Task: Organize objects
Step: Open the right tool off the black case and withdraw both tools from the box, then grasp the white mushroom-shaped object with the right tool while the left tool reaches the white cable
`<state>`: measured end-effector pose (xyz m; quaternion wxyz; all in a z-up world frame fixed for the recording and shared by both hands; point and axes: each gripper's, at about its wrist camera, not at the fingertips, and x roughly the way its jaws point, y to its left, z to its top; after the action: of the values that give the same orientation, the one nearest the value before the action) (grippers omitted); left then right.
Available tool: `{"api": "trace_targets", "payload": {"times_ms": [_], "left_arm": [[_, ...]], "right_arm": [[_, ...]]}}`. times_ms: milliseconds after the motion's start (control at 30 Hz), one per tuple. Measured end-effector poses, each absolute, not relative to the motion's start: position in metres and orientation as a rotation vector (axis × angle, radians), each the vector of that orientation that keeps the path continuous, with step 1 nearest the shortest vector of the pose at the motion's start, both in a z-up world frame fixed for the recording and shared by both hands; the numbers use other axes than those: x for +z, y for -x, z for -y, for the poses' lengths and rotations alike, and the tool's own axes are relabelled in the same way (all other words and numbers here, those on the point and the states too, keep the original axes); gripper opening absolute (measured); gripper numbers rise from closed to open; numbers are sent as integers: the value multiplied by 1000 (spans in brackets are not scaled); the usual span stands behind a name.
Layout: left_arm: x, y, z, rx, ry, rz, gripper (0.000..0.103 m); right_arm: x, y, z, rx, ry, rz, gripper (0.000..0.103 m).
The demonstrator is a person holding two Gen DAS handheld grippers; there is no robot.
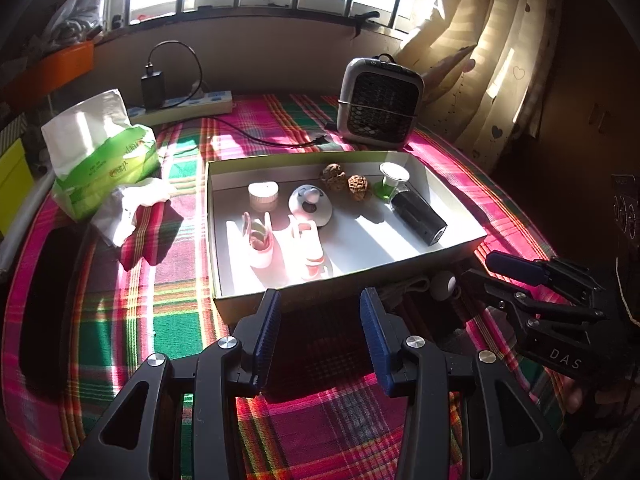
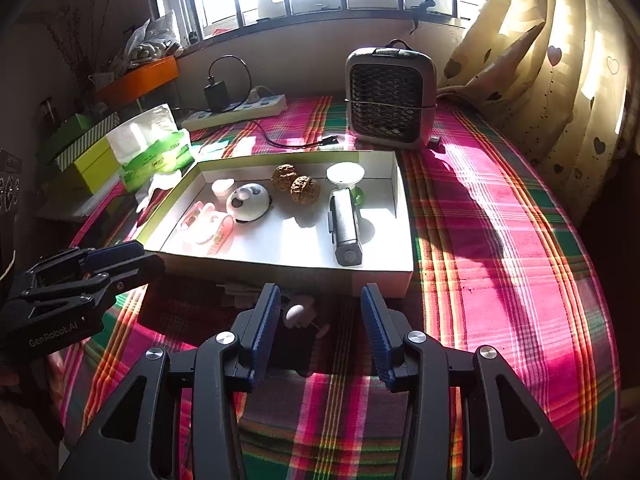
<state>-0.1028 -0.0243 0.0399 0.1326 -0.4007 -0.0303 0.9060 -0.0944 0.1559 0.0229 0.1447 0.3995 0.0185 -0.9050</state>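
Observation:
A shallow cardboard box (image 1: pixel 280 168) (image 2: pixel 320 276) with a white inside sits on the plaid cloth. It holds two walnuts (image 1: pixel 346 182) (image 2: pixel 294 184), a black cylinder (image 1: pixel 418 216) (image 2: pixel 345 224), a green-and-white funnel piece (image 1: pixel 394 180), a grey-white disc (image 1: pixel 310 206) (image 2: pixel 248 202), a pink round pot (image 1: pixel 262 196) and pink-white toy shoes (image 1: pixel 284 246) (image 2: pixel 208 228). A small white object (image 1: pixel 444 280) (image 2: pixel 296 314) lies in shadow before the box. My left gripper (image 1: pixel 320 340) (image 2: pixel 150 256) is open and empty. My right gripper (image 2: pixel 320 336) (image 1: pixel 476 268) is open, the white object lying just ahead, unpressed.
A grey fan heater (image 1: pixel 378 104) (image 2: pixel 390 96) stands behind the box. A power strip with a charger (image 1: pixel 188 102) and a loose cable lie at the back. A green tissue pack (image 1: pixel 100 152) and crumpled tissue lie left. Curtains hang on the right.

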Motion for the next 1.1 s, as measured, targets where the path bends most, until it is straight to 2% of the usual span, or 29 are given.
{"api": "trace_targets", "payload": {"times_ms": [700,867,1100], "left_arm": [[16,110,21,2470,1234,68,39],[13,112,12,2429,1245,38,39],[14,118,1,2418,1220,30,39]], "right_arm": [[-7,108,-137,-2622,-1268,-162,45],[-6,107,-142,-2636,-1262,-148,31],[-6,104,-147,-2628,-1257,-150,31]]}}
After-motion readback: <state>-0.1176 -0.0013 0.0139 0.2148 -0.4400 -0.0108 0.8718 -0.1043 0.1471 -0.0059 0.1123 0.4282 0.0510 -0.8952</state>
